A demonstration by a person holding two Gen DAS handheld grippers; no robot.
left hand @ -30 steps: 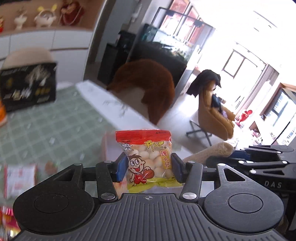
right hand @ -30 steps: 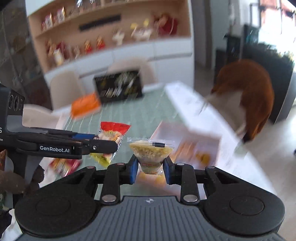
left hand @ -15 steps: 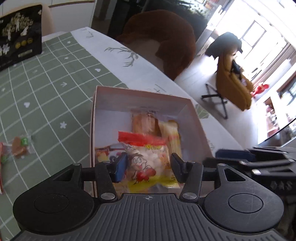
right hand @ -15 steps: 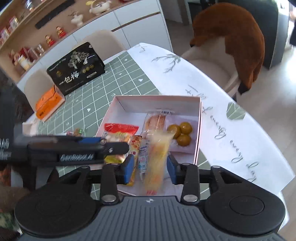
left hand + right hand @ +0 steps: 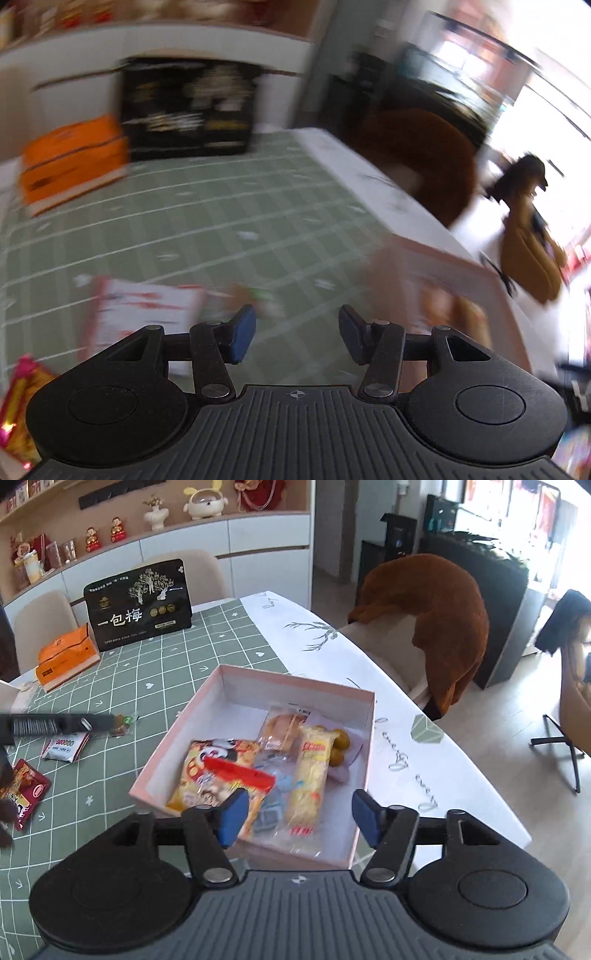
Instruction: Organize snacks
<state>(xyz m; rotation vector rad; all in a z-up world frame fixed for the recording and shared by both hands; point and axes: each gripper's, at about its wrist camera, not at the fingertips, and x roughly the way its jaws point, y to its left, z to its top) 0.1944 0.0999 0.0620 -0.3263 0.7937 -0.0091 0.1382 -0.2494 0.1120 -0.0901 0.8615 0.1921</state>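
Observation:
The pink box holds several snacks. Among them are a red-topped packet and a long yellow packet lying flat. My right gripper hangs over the box's near edge. Its jaws are opening and its pads touch nothing, with the yellow packet lying below the gap. My left gripper is open and empty over the green cloth, left of the pink box. A white-and-red packet and a small candy lie just ahead of it. In the right wrist view the left gripper shows blurred beside the candy.
A white packet and a red packet lie loose on the cloth at left. An orange box and a black box stand at the back. A chair with a brown throw stands at the table's right edge.
Both packets now lie in the pink box. My right gripper let go of the yellow one and its jaws widened. My left gripper dropped the red-topped one and swung left.

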